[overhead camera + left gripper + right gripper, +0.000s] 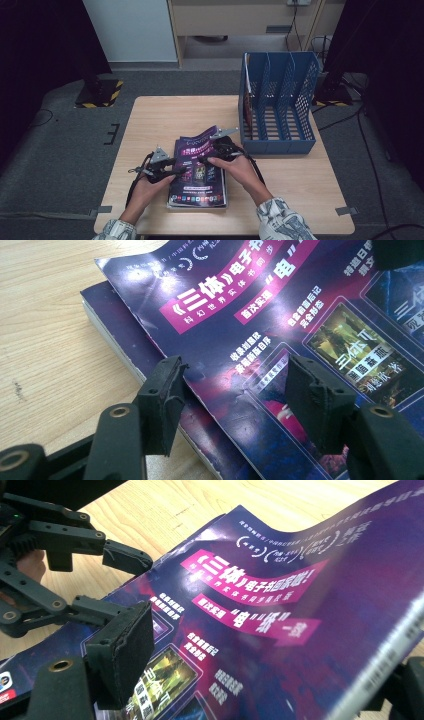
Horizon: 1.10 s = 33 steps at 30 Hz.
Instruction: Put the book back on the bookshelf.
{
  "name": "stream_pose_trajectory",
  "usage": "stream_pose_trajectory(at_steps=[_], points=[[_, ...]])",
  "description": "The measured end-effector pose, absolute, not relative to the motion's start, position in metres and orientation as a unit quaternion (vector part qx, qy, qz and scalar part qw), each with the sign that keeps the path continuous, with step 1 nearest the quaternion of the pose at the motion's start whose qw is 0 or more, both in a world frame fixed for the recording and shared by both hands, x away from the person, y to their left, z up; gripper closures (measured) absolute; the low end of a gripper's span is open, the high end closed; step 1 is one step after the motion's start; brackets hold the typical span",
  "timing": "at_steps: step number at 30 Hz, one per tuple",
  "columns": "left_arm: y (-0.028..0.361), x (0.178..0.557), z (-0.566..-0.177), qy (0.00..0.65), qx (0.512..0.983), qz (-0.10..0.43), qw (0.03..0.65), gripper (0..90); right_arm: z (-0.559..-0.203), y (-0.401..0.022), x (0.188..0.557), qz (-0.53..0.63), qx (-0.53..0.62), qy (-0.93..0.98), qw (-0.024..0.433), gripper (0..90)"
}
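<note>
A stack of magazines with purple covers [197, 172] lies on the wooden table [165, 115] in front of me. My right gripper [214, 150] [265, 665] is shut on the top magazine [280, 590] at its right edge. That side is lifted and the cover bows upward. My left gripper [172, 165] [232, 385] is open at the stack's left side. Its jaws straddle the left edge of the top magazine [250, 305] without pressing on it. The magazine below [115, 305] lies flat. In the right gripper view the left gripper [127, 582] stands open at the far edge.
A blue slotted file rack [277, 100] stands at the table's back right, with something thin and red in its leftmost slot. Bare tabletop [45, 330] lies left of and behind the stack. Dark stands and cables sit on the floor around the table.
</note>
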State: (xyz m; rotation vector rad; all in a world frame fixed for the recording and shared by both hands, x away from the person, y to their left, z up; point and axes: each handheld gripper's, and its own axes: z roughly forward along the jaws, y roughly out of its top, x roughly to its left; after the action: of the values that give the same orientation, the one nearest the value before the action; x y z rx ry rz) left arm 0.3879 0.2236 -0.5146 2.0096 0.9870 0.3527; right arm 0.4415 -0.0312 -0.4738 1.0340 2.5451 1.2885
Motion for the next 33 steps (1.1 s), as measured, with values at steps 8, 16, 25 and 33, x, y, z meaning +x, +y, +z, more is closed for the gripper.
stream_pose_trajectory(at_steps=[8,16,25,33], points=[[0.224,0.388,-0.514,0.393,0.804,0.142,0.423,40.2,-0.475,-0.025,0.445,0.42,0.344,0.838,0.052,20.3],[0.223,0.388,-0.514,0.394,0.804,0.142,0.422,40.3,-0.478,-0.022,0.447,0.42,0.353,0.835,0.048,21.3],[0.223,0.388,-0.514,0.393,0.804,0.142,0.422,40.3,-0.48,-0.018,0.45,0.407,0.347,0.843,0.053,25.2],[0.223,0.388,-0.514,0.393,0.804,0.143,0.422,40.3,-0.481,-0.017,0.452,0.395,0.366,0.84,0.067,44.6]])
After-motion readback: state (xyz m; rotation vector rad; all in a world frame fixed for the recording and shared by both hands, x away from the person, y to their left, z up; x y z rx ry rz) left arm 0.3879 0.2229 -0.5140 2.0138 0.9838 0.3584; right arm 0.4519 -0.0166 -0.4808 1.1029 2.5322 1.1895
